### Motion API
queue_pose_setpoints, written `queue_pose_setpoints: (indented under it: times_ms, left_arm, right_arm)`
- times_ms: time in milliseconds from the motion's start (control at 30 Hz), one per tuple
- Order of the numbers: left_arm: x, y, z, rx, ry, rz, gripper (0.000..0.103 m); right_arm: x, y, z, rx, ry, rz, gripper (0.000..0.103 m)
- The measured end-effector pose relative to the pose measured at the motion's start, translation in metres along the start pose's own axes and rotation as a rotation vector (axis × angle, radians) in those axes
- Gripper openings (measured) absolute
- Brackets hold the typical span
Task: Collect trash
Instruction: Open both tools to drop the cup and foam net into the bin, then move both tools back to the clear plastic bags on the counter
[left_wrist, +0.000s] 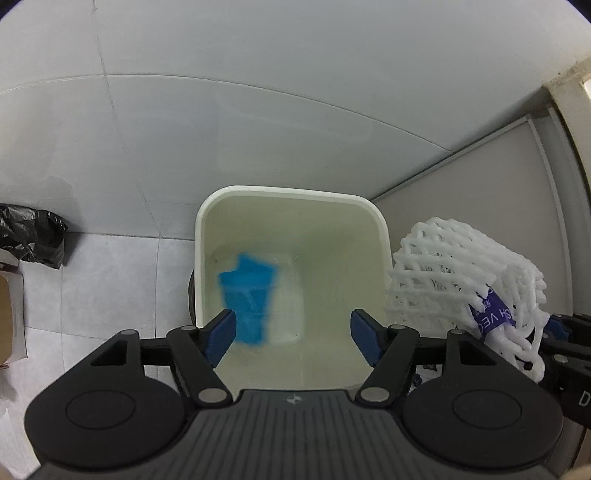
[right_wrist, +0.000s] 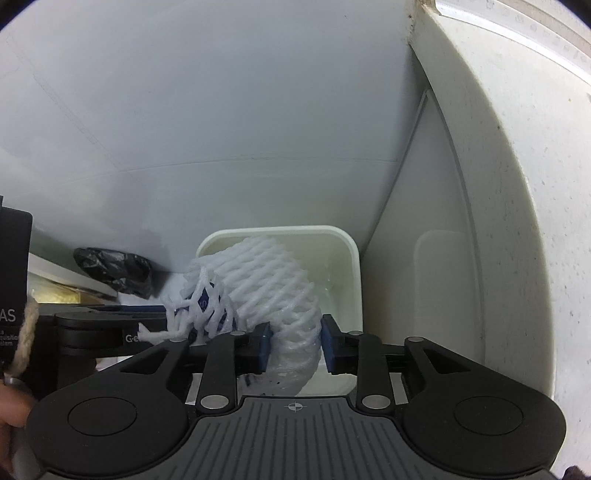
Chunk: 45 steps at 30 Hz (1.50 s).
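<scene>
The left gripper (left_wrist: 291, 336) hangs spread over the white bin (left_wrist: 207, 221), nothing between its pads — a blurred blue scrap (left_wrist: 247, 295) sits just ahead of its left finger, inside the bin, seemingly dropping. The right gripper (right_wrist: 295, 347) has the white foam net (right_wrist: 266, 291) between its pads over the same bin (right_wrist: 351, 266); the net touches the left pad, while at the right pad I cannot tell contact. To finish well, keep it centred over the mouth and spread fully — the mesh could snag a pad.
</scene>
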<state>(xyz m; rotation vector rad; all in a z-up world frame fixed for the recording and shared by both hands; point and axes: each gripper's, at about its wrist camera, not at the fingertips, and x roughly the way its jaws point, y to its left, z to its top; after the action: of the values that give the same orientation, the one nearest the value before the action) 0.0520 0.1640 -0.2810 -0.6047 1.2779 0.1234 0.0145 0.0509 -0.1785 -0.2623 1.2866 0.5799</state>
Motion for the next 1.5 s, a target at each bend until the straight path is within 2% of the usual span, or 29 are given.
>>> queue_pose_setpoints:
  times_ms: [100,267,367,433,633,733,1000,1300,1500]
  left_arm:
    - [-0.003,0.004,0.0,-0.008,-0.002,0.003,0.07]
    - [-0.007,0.004,0.0,-0.019,-0.004,0.002,0.071]
    - [-0.004,0.001,0.001,-0.023,-0.01,0.005,0.071]
    - [-0.006,0.001,0.001,-0.032,-0.016,0.005,0.071]
    - [-0.018,0.006,0.0,-0.073,-0.06,0.005,0.071]
    - [-0.03,0.011,-0.002,-0.093,-0.084,-0.009,0.071]
    - [-0.059,0.022,-0.012,-0.139,-0.15,-0.057,0.074]
    - [-0.058,0.022,-0.013,-0.149,-0.137,-0.062,0.075]
    - [-0.057,0.014,-0.009,-0.107,-0.122,-0.054,0.084]
  right_arm:
    - [0.002,0.002,-0.001,0.003,0.001,0.004,0.04]
    - [0.012,0.001,0.001,0.011,0.004,0.01,0.041]
    - [0.001,-0.008,0.003,0.015,0.007,0.01,0.052]
    - [0.001,-0.008,0.004,0.017,0.007,0.004,0.053]
    - [0.004,-0.01,0.005,0.02,0.0,0.006,0.059]
    - [0.002,-0.011,0.007,0.023,0.004,0.011,0.06]
    - [0.0,-0.021,0.013,0.063,0.022,0.049,0.072]
    - [0.002,-0.037,0.013,0.145,0.043,0.099,0.073]
    - [-0.021,-0.031,0.015,0.158,0.029,0.158,0.074]
